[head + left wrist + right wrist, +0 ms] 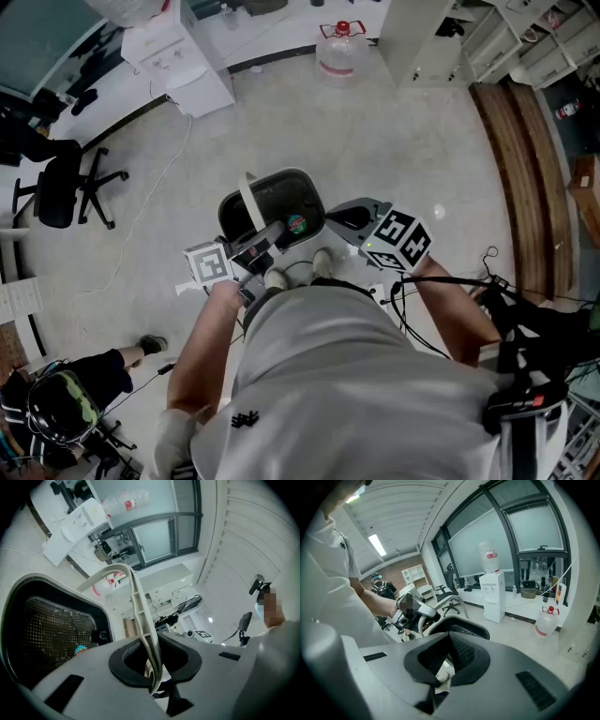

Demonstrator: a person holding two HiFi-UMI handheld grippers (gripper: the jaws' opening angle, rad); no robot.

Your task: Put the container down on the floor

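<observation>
**Desk:** What does the head view show?

**Photographer:** At centre frame, a person in a pale shirt holds a dark, mesh-lined container with a pale rim point(281, 172) above the speckled grey floor point(394, 141), just ahead of their shoes. The left gripper point(268, 236) meets the container's pale plastic handle point(249, 199). The right gripper point(343, 221) sits at the rim's right edge. A black office chair point(58, 187) stands at the left edge of the frame.

**Desk:** And the left gripper view?

**Photographer:** The left gripper point(153, 665) has its fingers closed tight on the handle point(140, 606), which arches up through centre frame. The container point(61, 580) fills the left side, with a small colourful item point(80, 649) lying against the mesh.

**Desk:** The right gripper view?

**Photographer:** The right gripper point(446, 660) has its fingers pinched on the container point(464, 628) at its near wall. Beyond it, at centre left, the left gripper point(418, 609) holds the handle point(459, 603). At right of centre stands a white water dispenser point(494, 602), and a clear water jug point(544, 623) rests on the floor point(520, 630) at the right.
</observation>
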